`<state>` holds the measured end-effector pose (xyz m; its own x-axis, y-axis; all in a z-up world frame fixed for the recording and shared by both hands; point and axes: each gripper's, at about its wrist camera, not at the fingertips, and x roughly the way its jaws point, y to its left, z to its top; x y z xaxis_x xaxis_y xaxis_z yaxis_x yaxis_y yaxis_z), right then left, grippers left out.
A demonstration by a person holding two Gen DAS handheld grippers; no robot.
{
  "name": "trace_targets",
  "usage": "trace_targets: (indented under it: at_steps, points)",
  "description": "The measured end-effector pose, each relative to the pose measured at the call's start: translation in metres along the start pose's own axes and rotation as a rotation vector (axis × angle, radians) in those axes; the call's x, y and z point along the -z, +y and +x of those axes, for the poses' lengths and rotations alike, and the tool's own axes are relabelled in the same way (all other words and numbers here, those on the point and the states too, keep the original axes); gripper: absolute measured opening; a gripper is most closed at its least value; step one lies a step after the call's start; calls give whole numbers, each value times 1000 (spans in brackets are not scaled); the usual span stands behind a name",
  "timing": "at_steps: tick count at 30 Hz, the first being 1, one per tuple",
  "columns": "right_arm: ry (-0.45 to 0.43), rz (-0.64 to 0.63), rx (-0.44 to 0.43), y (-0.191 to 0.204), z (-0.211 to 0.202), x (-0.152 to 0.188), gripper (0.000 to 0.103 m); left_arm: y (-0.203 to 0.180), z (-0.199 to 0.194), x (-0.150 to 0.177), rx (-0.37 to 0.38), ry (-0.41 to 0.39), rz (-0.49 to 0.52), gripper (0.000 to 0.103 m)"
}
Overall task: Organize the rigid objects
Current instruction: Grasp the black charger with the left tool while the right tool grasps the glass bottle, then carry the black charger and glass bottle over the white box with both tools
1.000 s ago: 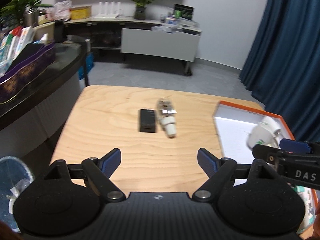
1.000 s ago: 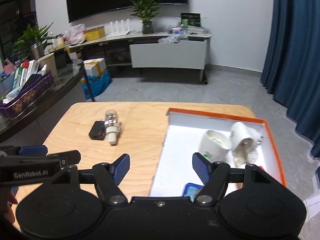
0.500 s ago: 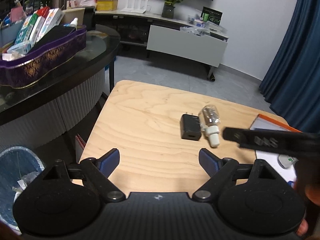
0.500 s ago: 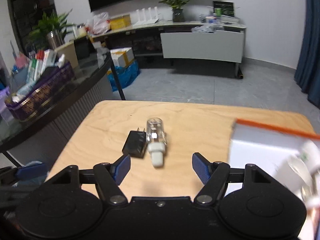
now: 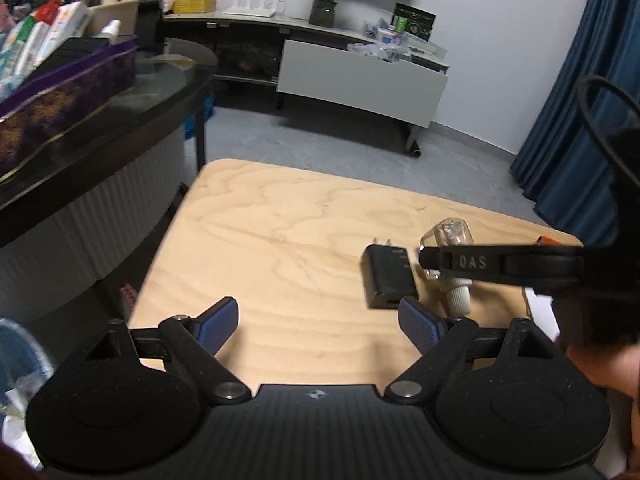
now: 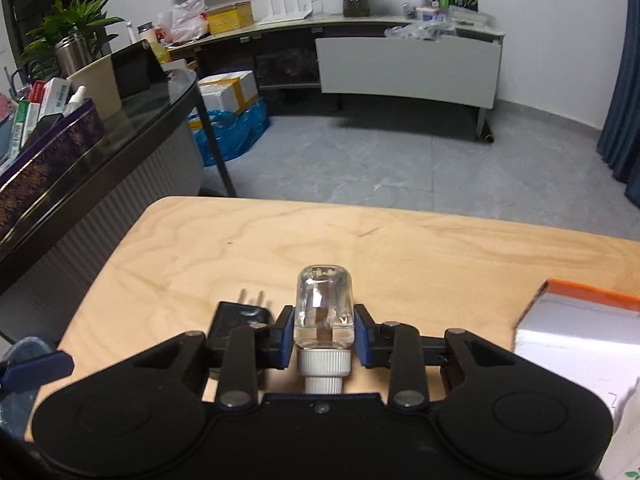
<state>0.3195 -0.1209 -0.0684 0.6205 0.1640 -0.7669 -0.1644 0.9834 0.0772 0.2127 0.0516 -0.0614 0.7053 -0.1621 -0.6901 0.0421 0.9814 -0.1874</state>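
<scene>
Both pads of the right gripper [image 6: 324, 340] clamp the clear bottle [image 6: 324, 308], light, hard, probably slippery, at lower centre, low on its body just above the cap, while the left gripper [image 5: 320, 322] gapes empty.

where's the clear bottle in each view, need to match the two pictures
Left wrist: clear bottle right of centre, lying on the table, partly behind the right gripper's finger.
Right wrist: clear bottle bottom centre, clamped in the right gripper.
Shared landmark: black charger just left of the bottle.
</scene>
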Motion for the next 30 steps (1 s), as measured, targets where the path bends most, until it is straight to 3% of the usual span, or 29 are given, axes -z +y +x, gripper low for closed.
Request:
trace_targets:
  at_steps: [5, 10, 13, 14, 16, 21, 30]
  points:
    - [-55, 36, 45, -18, -31, 8, 37, -14, 24, -4, 18, 1, 19, 92]
    - [-104, 37, 60, -29, -64, 17, 37, -32, 46, -5, -16, -17, 61, 84]
    - [-122, 36, 70, -35, -77, 22, 37, -43, 50, -4, -55, -48, 124, 61]
    - [-127, 45, 72, -38, -81, 23, 37, -44, 50, -3, -55, -58, 141, 36]
    - [-138, 71, 80, -44, -89, 26, 37, -47, 47, 0, -81, -70, 161, 36]
    - [-153, 99, 73, -51, -109, 34, 37, -45, 30, 5, -57, -49, 153, 36]
    - [-198, 97, 69, -55, -175, 62, 38, -71, -46, 16, -13, -77, 116, 36]
